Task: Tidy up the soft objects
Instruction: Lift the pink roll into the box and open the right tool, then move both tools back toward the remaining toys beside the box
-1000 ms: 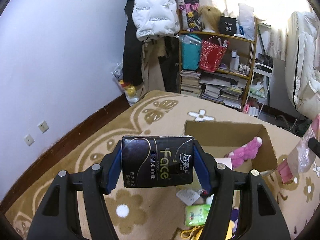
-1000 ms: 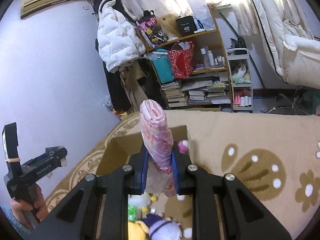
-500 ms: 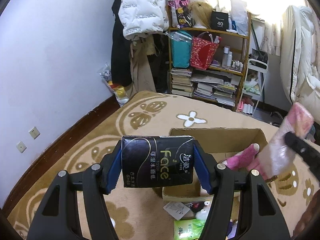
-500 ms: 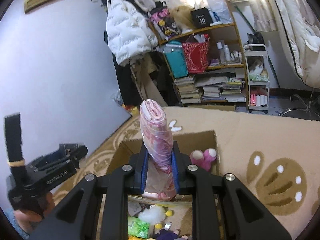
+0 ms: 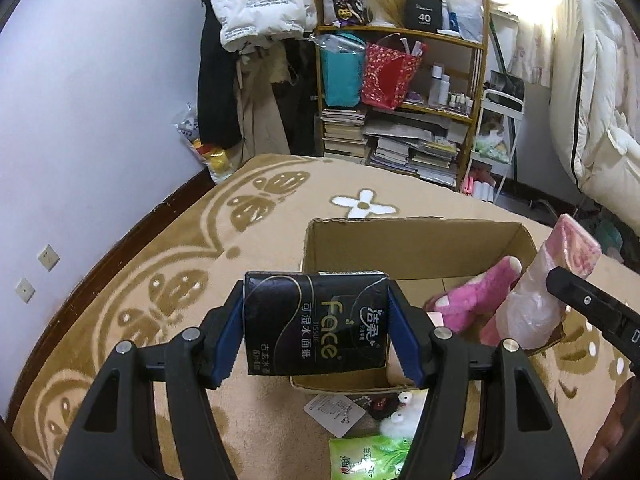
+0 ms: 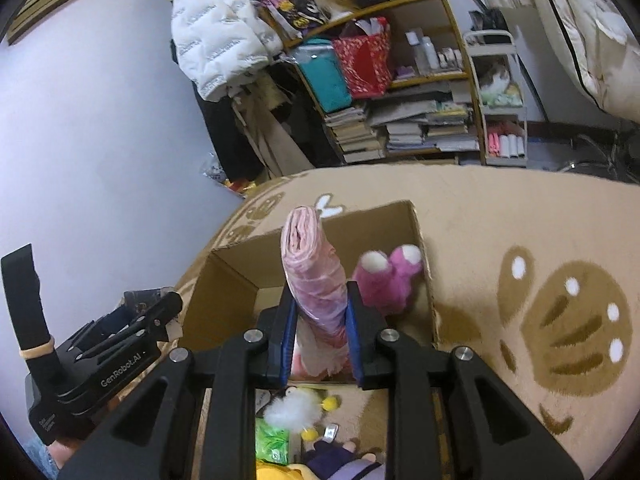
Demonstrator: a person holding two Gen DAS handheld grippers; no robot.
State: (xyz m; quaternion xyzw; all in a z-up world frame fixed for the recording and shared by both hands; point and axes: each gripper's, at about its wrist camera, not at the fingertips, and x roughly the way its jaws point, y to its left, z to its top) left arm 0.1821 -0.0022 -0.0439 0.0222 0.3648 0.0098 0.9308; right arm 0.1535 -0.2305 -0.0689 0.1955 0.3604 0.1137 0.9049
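Left gripper (image 5: pixel 316 332): clamped on a black tissue pack (image 5: pixel 318 326), blue pads pressed to both its short sides, label facing the camera, held up over the near left corner of the cardboard box (image 5: pixel 416 240). Right gripper (image 6: pixel 320 332): clamped on a pink bundle wrapped in clear plastic (image 6: pixel 314 280), bundle upright between the pads, its lower end inside the box opening (image 6: pixel 420 240). Seen also from the left wrist view as a pale pink wrapped roll (image 5: pixel 548 288) leaning at the box's right wall, pinched by the black finger (image 5: pixel 588 304).

Inside the box, toward the far right corner: a pink plush toy (image 6: pixel 388 276) with white paw tips, just beside the bundle. Box open-topped, sitting on a tan carpet (image 6: pixel 520 208) patterned with brown paw prints and white flowers.

In front of the box on the carpet: a white fluffy toy with yellow feet (image 6: pixel 298 408), a green tissue packet (image 5: pixel 368 456), a white card (image 5: pixel 334 412). Farther off against the wall: a wooden shelf (image 5: pixel 460 80) crowded with books, bags and bottles, and a white puffer jacket (image 5: pixel 260 0) hanging beside it.
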